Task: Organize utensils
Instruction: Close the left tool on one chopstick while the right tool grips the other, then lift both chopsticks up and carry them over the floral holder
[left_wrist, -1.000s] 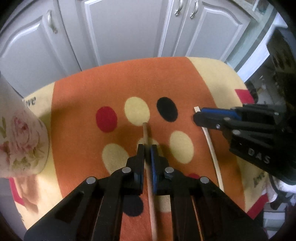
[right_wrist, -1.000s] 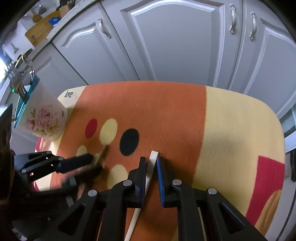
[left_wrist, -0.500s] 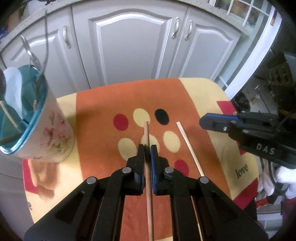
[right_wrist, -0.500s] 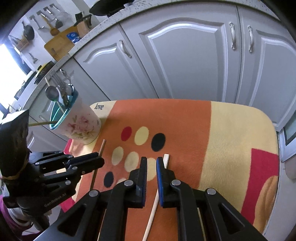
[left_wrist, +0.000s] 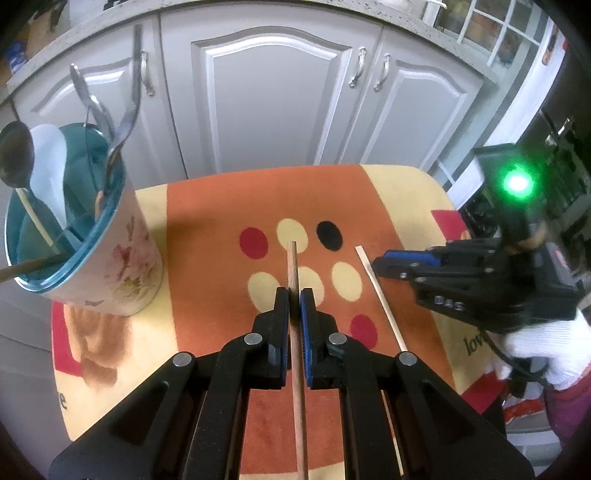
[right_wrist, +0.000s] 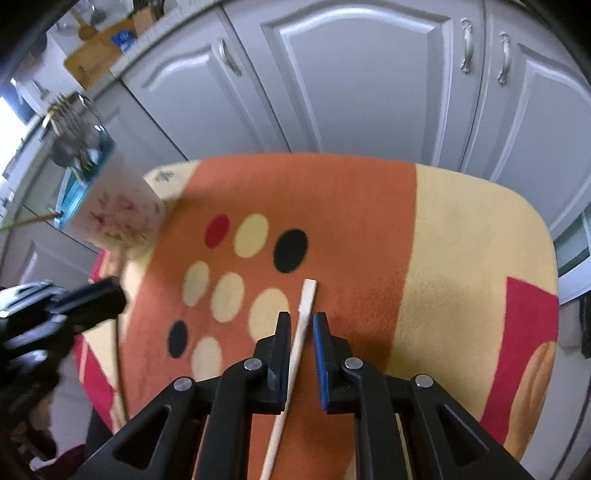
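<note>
My left gripper (left_wrist: 294, 295) is shut on a brown wooden chopstick (left_wrist: 291, 258) and holds it above the spotted orange mat (left_wrist: 221, 206), tip pointing away. To its left stands a floral cup (left_wrist: 122, 258) with a teal inside, holding spoons and sticks. A pale flat chopstick (right_wrist: 308, 295) lies on the mat (right_wrist: 461, 240). My right gripper (right_wrist: 301, 319) straddles it; its jaws are opening and a gap shows on each side of the stick. From the left wrist view the right gripper (left_wrist: 382, 260) hovers beside the pale chopstick (left_wrist: 380, 299). The left gripper (right_wrist: 110, 295) looks blurred.
Grey cabinet doors (left_wrist: 266, 103) with metal handles stand just behind the small table. The cup (right_wrist: 118, 210) sits near the mat's left edge. A white-gloved hand (left_wrist: 546, 347) holds the right gripper. The mat drops off at the right and near edges.
The left gripper rose with the brown chopstick, bringing the cup into view. The right gripper lifted off the pale chopstick, then came back over it with wider jaws.
</note>
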